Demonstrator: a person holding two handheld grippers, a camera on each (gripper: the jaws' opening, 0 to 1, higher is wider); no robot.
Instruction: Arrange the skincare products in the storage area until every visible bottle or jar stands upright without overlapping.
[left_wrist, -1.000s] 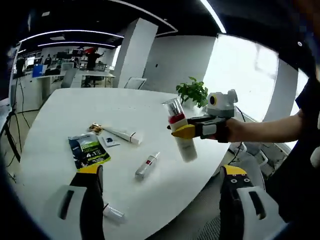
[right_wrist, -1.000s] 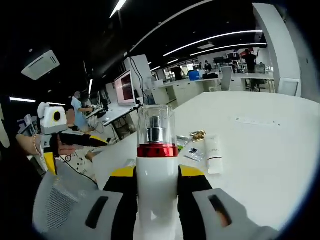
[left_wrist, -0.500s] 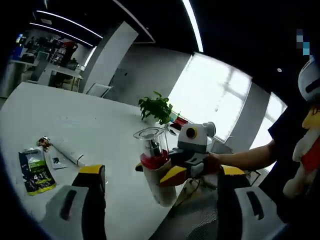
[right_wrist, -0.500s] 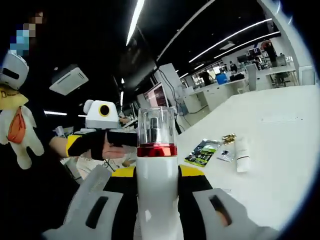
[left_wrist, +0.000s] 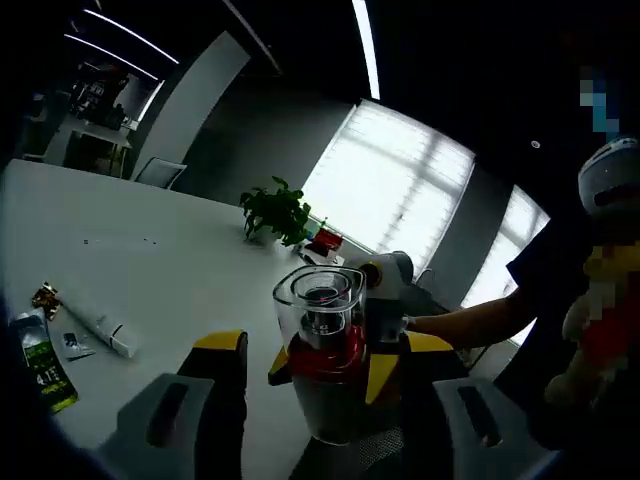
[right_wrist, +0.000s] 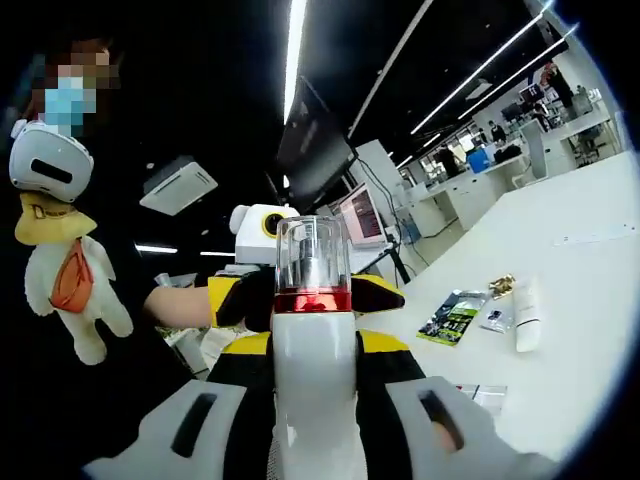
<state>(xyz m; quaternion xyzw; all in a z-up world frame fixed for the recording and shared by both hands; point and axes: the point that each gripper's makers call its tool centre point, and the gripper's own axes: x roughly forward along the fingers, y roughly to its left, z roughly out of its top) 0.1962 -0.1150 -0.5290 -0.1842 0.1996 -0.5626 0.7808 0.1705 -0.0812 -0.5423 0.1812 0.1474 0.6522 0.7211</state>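
A white pump bottle (left_wrist: 322, 352) with a red band and a clear cap stands upright in the air, off the table's edge. My right gripper (left_wrist: 330, 372) is shut on its body from the far side. In the right gripper view the bottle (right_wrist: 313, 350) rises between the jaws of my right gripper (right_wrist: 313, 345). My left gripper (left_wrist: 322, 345) is open, one jaw on each side of the bottle with gaps between. From the right gripper view, my left gripper (right_wrist: 300, 293) flanks the bottle's red band from behind.
On the white table (left_wrist: 150, 260) lie a white tube (left_wrist: 95, 322), a green sachet (left_wrist: 40, 365), a small packet (left_wrist: 72, 343) and a gold item (left_wrist: 45, 297). A potted plant (left_wrist: 275, 210) stands at the far edge. A plush toy (right_wrist: 70, 270) hangs on the person.
The bottle, held by my right gripper, and my open left gripper have come together; the bottle now sits between the left jaws. Both views have tilted up and away from the table.
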